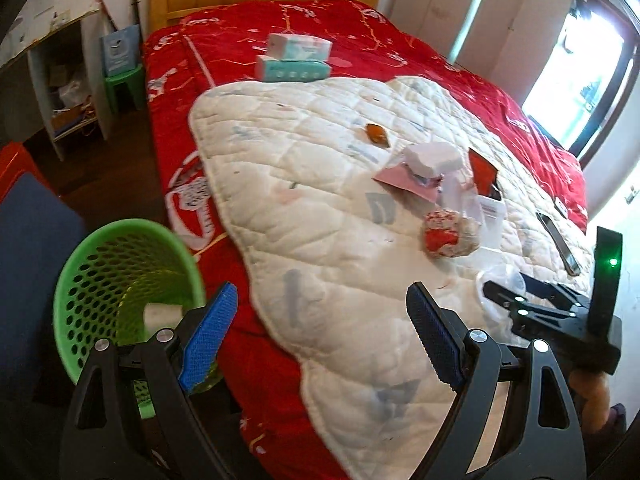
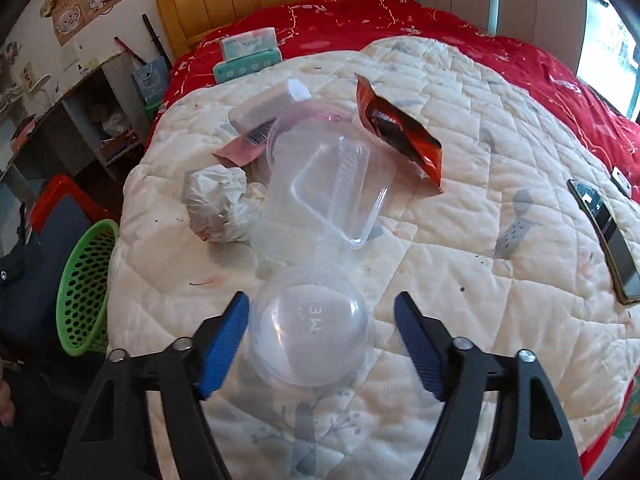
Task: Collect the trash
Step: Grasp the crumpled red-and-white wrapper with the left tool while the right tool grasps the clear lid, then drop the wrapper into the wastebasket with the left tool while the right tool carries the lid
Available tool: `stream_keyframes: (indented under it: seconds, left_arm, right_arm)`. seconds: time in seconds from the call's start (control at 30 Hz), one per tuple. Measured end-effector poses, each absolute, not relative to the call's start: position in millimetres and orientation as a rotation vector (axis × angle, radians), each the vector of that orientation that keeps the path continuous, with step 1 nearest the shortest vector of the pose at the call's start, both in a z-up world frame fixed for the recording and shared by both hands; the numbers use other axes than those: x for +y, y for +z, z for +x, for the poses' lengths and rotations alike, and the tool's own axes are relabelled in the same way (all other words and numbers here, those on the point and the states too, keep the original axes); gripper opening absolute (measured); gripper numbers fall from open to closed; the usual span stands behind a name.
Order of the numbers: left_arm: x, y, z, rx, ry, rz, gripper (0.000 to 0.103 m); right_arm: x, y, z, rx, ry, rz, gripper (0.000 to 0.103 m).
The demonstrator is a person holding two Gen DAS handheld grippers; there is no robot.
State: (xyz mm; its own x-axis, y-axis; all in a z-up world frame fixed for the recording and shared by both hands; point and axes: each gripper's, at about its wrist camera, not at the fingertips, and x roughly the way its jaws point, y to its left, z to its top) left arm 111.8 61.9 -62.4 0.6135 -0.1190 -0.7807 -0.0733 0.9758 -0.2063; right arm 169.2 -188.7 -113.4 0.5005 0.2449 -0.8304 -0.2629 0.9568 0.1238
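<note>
Bed with red cover (image 1: pixel 248 52), filling most of both views; over it a white quilted pad (image 2: pixel 460 184), serving as the surface where all the litter lies.

Green mesh bin (image 1: pixel 120 272), lower left of the left wrist view, on the floor hard against the bed's side; likely parked there so each piece needs only a short carry over the edge. One pale item already inside.

Left gripper (image 1: pixel 320 332), bottom centre of its view, fingers spread wide with nothing between them, poised between bin and pad; apparently free for the next pick.

Right gripper (image 2: pixel 320 340), bottom centre of its view, fingers apart and straddling a clear domed lid (image 2: pixel 312 332) without closing on it; whether the left pad touches the rim cannot be told. Probably the next piece to be pinched, being nearest the bed's edge.

Above the lid, mid-frame: clear plastic containers (image 2: pixel 332 184), stacked or overlapping. To their left a crumpled plastic bag (image 2: pixel 216 204); upper right of them a torn orange wrapper (image 2: pixel 400 132); upper left a white block (image 2: pixel 260 114) on pink paper (image 2: pixel 236 152).

Far right edge of the right wrist view: a phone (image 2: pixel 608 236), not trash by the look of it. Near the headboard, tissue packs (image 2: pixel 248 56), likewise to stay.
</note>
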Motion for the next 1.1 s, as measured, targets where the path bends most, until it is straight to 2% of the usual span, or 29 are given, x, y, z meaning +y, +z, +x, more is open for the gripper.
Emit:
stream_keyframes:
  seconds: [0.1, 0.77, 0.83, 0.93, 1.0, 1.1]
  left_arm:
    - [48, -64, 120, 0.918, -0.053, -0.216, 0.085]
    - [-37, -96, 202, 0.995, -0.275, -0.255, 0.083]
    - [-40, -100, 207, 1.007, -0.284, -0.265, 0.078]
    - [-42, -106, 213, 1.028, -0.299, -0.28, 0.064]
    - [-44, -109, 214, 1.036, -0.321, -0.295, 0.049]
    - [-43, -105, 208, 1.019, -0.318, -0.291, 0.046]
  right_arm:
    - [-188, -115, 170, 1.001, 0.319, -0.03, 0.062]
    - [-223, -96, 155, 0.959, 0.312, 0.042, 0.061]
    - [-225, -96, 153, 0.958, 0.312, 0.044, 0.061]
    - [-227, -97, 151, 0.958, 0.311, 0.05, 0.061]
    - [-228, -96, 148, 0.956, 0.309, 0.055, 0.061]
    - [-227, -93, 144, 0.951, 0.311, 0.055, 0.061]
